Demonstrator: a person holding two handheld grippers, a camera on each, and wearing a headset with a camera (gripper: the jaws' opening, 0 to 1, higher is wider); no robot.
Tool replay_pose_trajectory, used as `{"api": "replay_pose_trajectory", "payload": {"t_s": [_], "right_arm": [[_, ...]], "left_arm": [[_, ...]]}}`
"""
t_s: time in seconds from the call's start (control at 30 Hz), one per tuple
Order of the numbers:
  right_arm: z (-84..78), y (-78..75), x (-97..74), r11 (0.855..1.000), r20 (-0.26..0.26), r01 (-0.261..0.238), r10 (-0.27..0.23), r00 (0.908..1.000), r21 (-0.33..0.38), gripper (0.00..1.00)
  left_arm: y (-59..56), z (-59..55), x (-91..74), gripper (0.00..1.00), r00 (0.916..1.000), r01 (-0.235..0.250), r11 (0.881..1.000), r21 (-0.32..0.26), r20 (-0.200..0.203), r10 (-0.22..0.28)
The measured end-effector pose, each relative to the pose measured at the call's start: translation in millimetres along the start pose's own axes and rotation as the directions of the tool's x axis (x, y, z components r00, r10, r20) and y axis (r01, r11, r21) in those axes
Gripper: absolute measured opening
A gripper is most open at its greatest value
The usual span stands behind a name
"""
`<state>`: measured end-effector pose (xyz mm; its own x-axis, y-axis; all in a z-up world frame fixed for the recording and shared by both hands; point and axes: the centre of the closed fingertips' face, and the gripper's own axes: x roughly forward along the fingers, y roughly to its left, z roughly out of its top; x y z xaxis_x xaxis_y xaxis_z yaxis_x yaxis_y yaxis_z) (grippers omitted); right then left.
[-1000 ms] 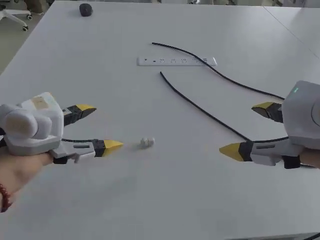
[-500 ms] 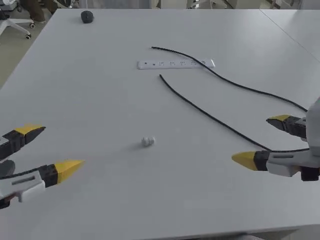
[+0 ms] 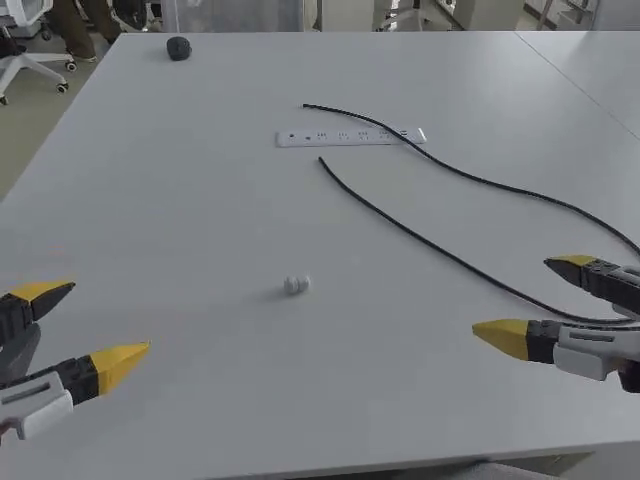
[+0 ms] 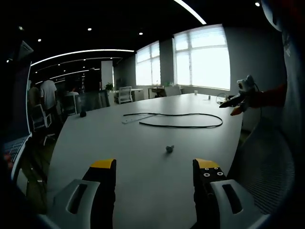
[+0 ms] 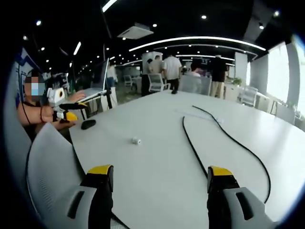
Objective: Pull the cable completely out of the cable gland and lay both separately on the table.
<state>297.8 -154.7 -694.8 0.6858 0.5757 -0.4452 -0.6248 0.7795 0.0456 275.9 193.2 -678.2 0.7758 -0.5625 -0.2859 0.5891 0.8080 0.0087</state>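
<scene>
The small white cable gland [image 3: 295, 286] lies alone on the white table [image 3: 200, 180], also seen in the left gripper view [image 4: 169, 149] and the right gripper view [image 5: 136, 140]. The black cable [image 3: 420, 232] lies loose across the table's right half, apart from the gland, and shows as a loop [image 4: 181, 125] and as a long curve [image 5: 228, 140]. My left gripper [image 3: 80, 328] stands open at the near left edge, holding nothing. My right gripper [image 3: 545, 298] stands open at the near right, close over the cable's near stretch.
A white power strip [image 3: 350, 137] lies at mid-back with the cable passing its right end. A dark mouse [image 3: 178, 47] sits at the far left. Office chairs [image 3: 25, 40] stand beyond the table's far-left edge. People stand in the background [image 5: 171, 67].
Both grippers have drawn back toward the near edge, the left one down and left away from the gland. Gland and cable have stayed where they lay; the head camera tilted a little.
</scene>
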Motion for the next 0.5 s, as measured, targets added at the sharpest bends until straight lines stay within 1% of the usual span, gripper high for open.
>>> {"api": "replay_pose_trajectory", "payload": {"t_s": [0.03, 0.1, 0.13, 0.17, 0.2, 0.27, 0.37, 0.4, 0.43, 0.5], "right_arm": [[-0.6, 3.6, 0.5, 1.000, 0.004, -0.015, 0.015, 0.9999, 0.003, 0.82], [-2.2, 4.7, 0.6, 1.000, 0.009, -0.010, 0.010, 0.9999, 0.005, 0.83], [-3.9, 8.4, 0.2, 1.000, 0.007, -0.024, 0.024, 0.9997, 0.008, 0.83], [-3.8, 9.9, 0.0, 1.000, 0.014, -0.025, 0.025, 0.9996, 0.009, 0.83], [-5.4, 10.1, 0.2, 1.000, 0.008, -0.021, 0.021, 0.9997, 0.000, 0.85], [-8.8, 9.9, -0.5, 1.000, -0.008, -0.018, 0.018, 0.9998, -0.007, 0.85], [-7.3, 9.3, -2.5, 1.000, -0.001, -0.014, 0.014, 0.9999, -0.004, 0.85], [-8.6, 8.3, -3.6, 1.000, -0.009, -0.010, 0.010, 0.9999, -0.005, 0.85], [-7.5, 7.7, -4.7, 1.000, -0.005, -0.007, 0.007, 1.0000, -0.012, 0.85], [-7.6, 8.9, -5.2, 1.000, -0.012, -0.012, 0.012, 0.9998, -0.012, 0.85]], "left_arm": [[-1.0, 1.0, 0.1, 0.67, 1.0000, 0.003, 1.000, 0.002, 0.003, -0.003], [-5.6, 4.5, 1.1, 0.67, 0.9994, 0.030, 1.000, -0.003, 0.016, -0.030], [-7.3, 4.5, 1.7, 0.67, 0.9991, 0.039, 0.999, -0.008, 0.016, -0.039], [-10.6, 3.6, 2.3, 0.68, 0.9982, 0.059, 0.998, -0.016, 0.012, -0.059], [-12.7, 3.2, 2.7, 0.67, 0.9975, 0.069, 0.997, -0.014, 0.011, -0.069], [-14.8, 1.8, 3.4, 0.68, 0.9971, 0.076, 0.997, -0.009, 0.005, -0.076], [-14.6, -1.4, 3.4, 0.68, 0.9967, 0.081, 0.997, -0.011, 0.000, -0.081], [-15.5, -1.3, 3.3, 0.68, 0.9964, 0.085, 0.996, -0.006, -0.002, -0.085], [-15.7, -1.3, 3.3, 0.67, 0.9964, 0.085, 0.996, -0.005, -0.004, -0.085], [-16.6, 0.8, 3.3, 0.67, 0.9963, 0.086, 0.996, -0.005, 0.002, -0.086]]}}
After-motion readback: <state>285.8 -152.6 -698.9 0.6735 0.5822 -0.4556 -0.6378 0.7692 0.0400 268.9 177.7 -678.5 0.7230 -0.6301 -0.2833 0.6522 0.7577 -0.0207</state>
